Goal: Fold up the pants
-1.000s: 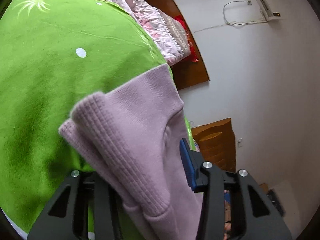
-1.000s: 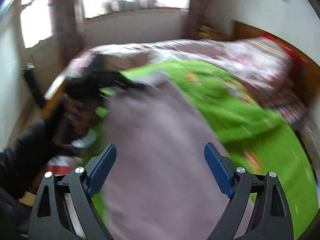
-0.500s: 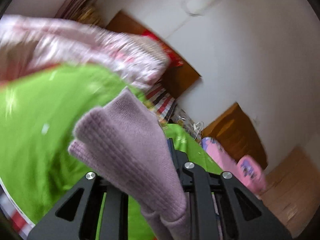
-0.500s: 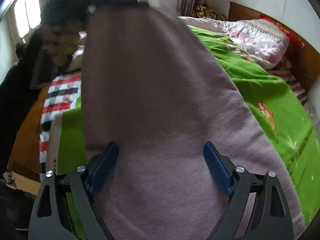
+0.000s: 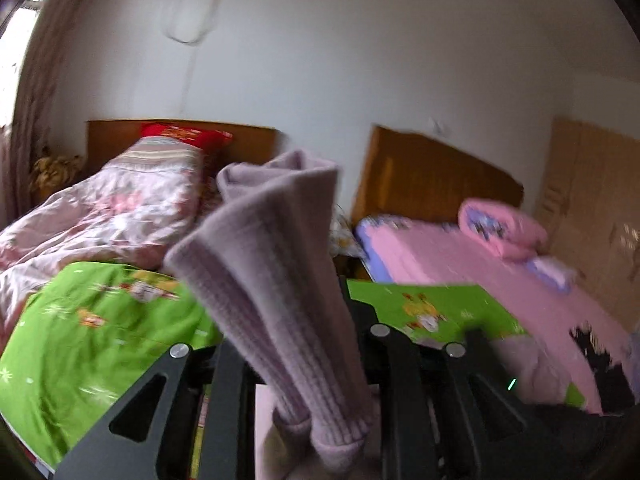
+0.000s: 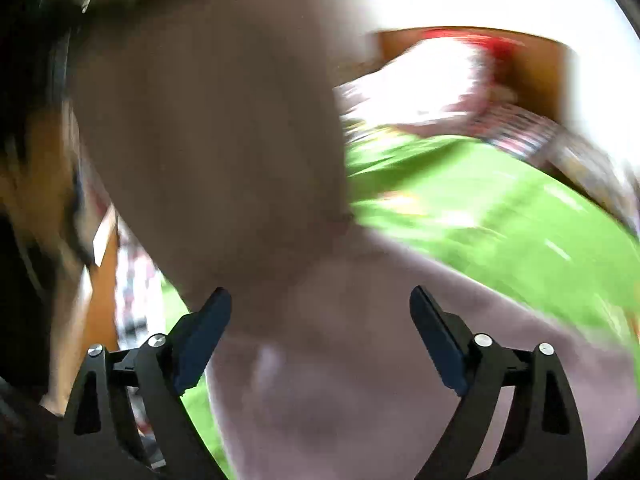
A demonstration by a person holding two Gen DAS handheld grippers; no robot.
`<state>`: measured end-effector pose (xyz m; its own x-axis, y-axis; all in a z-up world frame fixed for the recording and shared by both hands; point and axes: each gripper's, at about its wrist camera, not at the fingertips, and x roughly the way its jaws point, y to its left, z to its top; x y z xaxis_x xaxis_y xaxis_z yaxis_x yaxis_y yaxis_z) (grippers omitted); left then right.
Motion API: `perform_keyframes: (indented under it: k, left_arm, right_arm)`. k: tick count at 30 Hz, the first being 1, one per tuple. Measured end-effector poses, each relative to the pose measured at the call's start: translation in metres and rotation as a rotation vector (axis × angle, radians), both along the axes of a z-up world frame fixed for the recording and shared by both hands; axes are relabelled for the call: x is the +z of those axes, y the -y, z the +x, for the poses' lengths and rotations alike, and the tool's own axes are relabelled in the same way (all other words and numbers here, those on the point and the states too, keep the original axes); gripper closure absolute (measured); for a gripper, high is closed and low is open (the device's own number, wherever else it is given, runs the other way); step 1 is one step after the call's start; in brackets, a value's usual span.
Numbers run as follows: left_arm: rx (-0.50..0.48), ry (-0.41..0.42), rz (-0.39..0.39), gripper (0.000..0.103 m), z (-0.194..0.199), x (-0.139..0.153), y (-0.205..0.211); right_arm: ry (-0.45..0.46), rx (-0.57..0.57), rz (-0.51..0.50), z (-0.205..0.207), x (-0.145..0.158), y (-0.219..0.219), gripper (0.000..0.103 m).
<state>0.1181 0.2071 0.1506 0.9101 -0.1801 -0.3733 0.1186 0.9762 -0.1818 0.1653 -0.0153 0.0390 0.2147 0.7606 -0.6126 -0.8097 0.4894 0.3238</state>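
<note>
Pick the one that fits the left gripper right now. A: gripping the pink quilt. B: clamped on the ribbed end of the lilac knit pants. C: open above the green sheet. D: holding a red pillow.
B: the left gripper pinches the pants, whose ribbed end sticks up between its fingers.

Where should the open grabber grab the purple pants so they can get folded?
Probably a free edge of the purple pants, away from the ribbed bunch that the left gripper pinches. They lie between the right gripper's open fingers, untouched. Come in low over the green sheet, so both layers slip between the pads.
</note>
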Motion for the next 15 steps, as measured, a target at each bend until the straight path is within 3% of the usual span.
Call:
perform_keyframes:
  k: [2, 4, 5, 6, 7, 9, 11, 13, 15]
  left_arm:
    - [-0.033, -0.033, 0.060, 0.081, 0.007, -0.019, 0.048]
    - [-0.138, -0.111, 0.074, 0.071, 0.024, -0.057, 0.109]
    - [-0.188, -0.154, 0.076, 0.059, 0.028, -0.073, 0.131]
    - [-0.241, -0.221, 0.116, 0.040, 0.037, -0.100, 0.164]
    - [-0.282, -0.260, 0.160, 0.033, 0.041, -0.122, 0.189]
    - [-0.367, -0.325, 0.196, 0.030, 0.044, -0.152, 0.220]
    - [-0.414, -0.332, 0.191, 0.029, 0.037, -0.157, 0.228]
    - [-0.424, -0.283, 0.152, 0.018, 0.020, -0.145, 0.213]
    - [-0.368, -0.200, 0.118, 0.004, 0.002, -0.126, 0.182]
  right_arm:
    - [-0.061, -0.170, 0.085, 0.013, 0.006, 0.077, 0.014]
    - [-0.079, -0.312, 0.115, 0.020, 0.008, 0.133, 0.014]
    - [-0.082, -0.397, 0.126, 0.020, 0.008, 0.167, 0.014]
    - [-0.088, -0.446, 0.136, 0.020, 0.007, 0.186, 0.014]
    - [-0.099, -0.494, 0.151, 0.018, 0.005, 0.207, 0.014]
    - [-0.121, -0.559, 0.168, 0.010, 0.000, 0.241, 0.014]
    - [-0.140, -0.596, 0.153, 0.000, -0.006, 0.258, 0.014]
    - [-0.175, -0.606, 0.153, -0.008, -0.014, 0.268, 0.014]
    - [-0.225, -0.599, 0.156, -0.011, -0.021, 0.268, 0.014]
